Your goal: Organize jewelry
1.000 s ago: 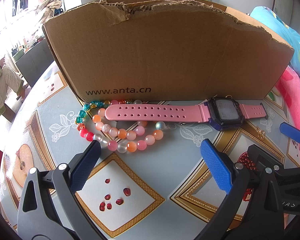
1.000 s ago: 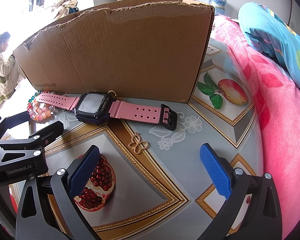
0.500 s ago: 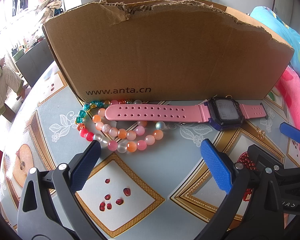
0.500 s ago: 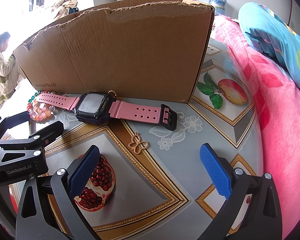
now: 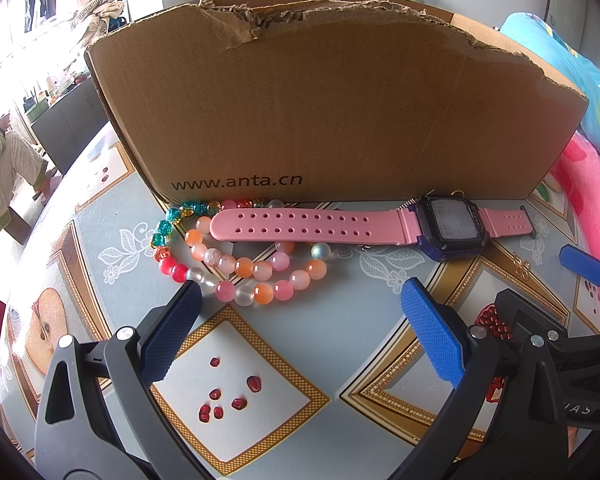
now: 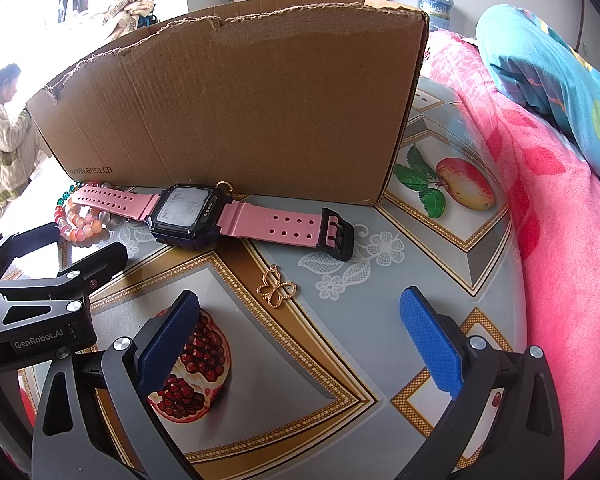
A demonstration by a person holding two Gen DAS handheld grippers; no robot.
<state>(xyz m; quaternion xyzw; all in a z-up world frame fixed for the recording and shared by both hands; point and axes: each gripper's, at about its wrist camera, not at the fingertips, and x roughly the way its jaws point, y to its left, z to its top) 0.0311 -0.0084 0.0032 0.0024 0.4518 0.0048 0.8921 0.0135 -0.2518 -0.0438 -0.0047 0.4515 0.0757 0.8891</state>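
Observation:
A pink-strapped watch (image 5: pixel 340 227) with a dark square face lies flat along the foot of a cardboard box (image 5: pixel 332 112); it also shows in the right wrist view (image 6: pixel 204 212). Bead bracelets (image 5: pixel 236 264) in pink, orange, clear and teal lie partly under its strap, and show in the right wrist view (image 6: pixel 78 222). A small gold butterfly charm (image 6: pixel 276 288) lies on the tablecloth. My left gripper (image 5: pixel 300 320) is open and empty, just short of the beads. My right gripper (image 6: pixel 300 320) is open and empty, just short of the charm.
The cardboard box (image 6: pixel 236 104) stands upright right behind the jewelry, its inside hidden. The table (image 5: pixel 100 240) has a fruit-print cloth. A pink blanket (image 6: pixel 560 240) lies along the right edge. A person (image 5: pixel 0 160) sits far left.

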